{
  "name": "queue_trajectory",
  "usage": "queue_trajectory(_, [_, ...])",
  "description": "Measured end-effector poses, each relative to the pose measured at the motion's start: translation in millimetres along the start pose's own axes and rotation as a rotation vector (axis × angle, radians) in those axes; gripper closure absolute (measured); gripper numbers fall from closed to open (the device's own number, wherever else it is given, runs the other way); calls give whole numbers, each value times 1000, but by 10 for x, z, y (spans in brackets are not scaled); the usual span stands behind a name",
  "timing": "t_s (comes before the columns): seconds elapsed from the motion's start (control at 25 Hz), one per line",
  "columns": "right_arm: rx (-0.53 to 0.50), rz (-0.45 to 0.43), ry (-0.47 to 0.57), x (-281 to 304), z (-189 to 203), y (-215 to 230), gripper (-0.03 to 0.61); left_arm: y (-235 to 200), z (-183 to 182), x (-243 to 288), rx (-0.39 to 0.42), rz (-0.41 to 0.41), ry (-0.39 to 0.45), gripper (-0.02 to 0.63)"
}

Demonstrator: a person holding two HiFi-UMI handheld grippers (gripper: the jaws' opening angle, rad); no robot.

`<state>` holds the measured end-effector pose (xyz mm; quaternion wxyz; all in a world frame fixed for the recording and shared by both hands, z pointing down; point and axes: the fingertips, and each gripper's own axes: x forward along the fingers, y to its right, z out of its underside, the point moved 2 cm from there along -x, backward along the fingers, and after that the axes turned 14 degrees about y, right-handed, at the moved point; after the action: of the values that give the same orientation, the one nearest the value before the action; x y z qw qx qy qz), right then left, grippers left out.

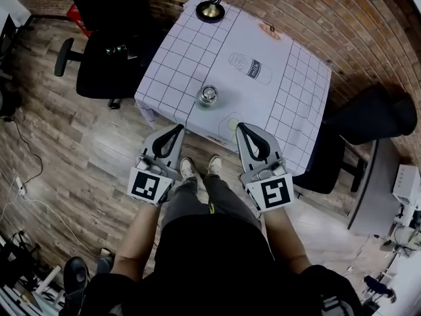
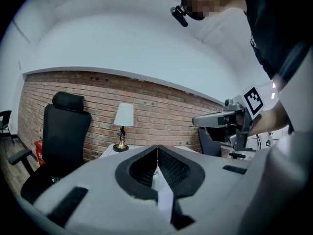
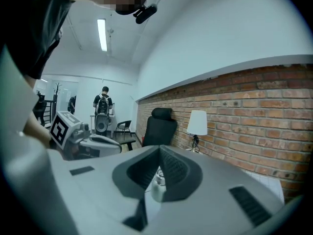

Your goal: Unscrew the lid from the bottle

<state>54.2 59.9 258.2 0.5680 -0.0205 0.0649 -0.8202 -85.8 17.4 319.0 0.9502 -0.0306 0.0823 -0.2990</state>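
Nothing was done yet; the bottle (image 1: 208, 100) stood on the table (image 1: 289, 84), near its front edge, lid (image 1: 208, 93) apparently on; I had the left gripper (image 1: 178, 128) and right gripper (image 1: 240, 127) short of that edge, both closed and empty.

"milk" on bottle drawing (image 1: 250, 68), tablecloth (image 1: 197, 38)

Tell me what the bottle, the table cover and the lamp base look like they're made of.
Bottle: probably clear glass or plastic, since the body looks pale and see-through. Its lid glints silver, so it is likely metal. Table cover: thin matte cloth or vinyl, white with a printed grid, draping over the edges. Lamp base: polished brass-like metal, golden and glossy.
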Motion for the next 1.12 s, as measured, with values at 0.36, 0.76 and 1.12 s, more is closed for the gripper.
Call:
queue_trajectory(0.36, [23,-54,-31,216,282,154,565,-69,152,172,-21,-46,-23,589])
queue_trajectory(0.76, [32,-117,-62,435,697,198,563,-124,633,438,-75,-32,-51,586])
queue_trajectory(1.12, [46,-148,-70,526,984,206,554,-187,1086,605,-101,-14,-80,515])
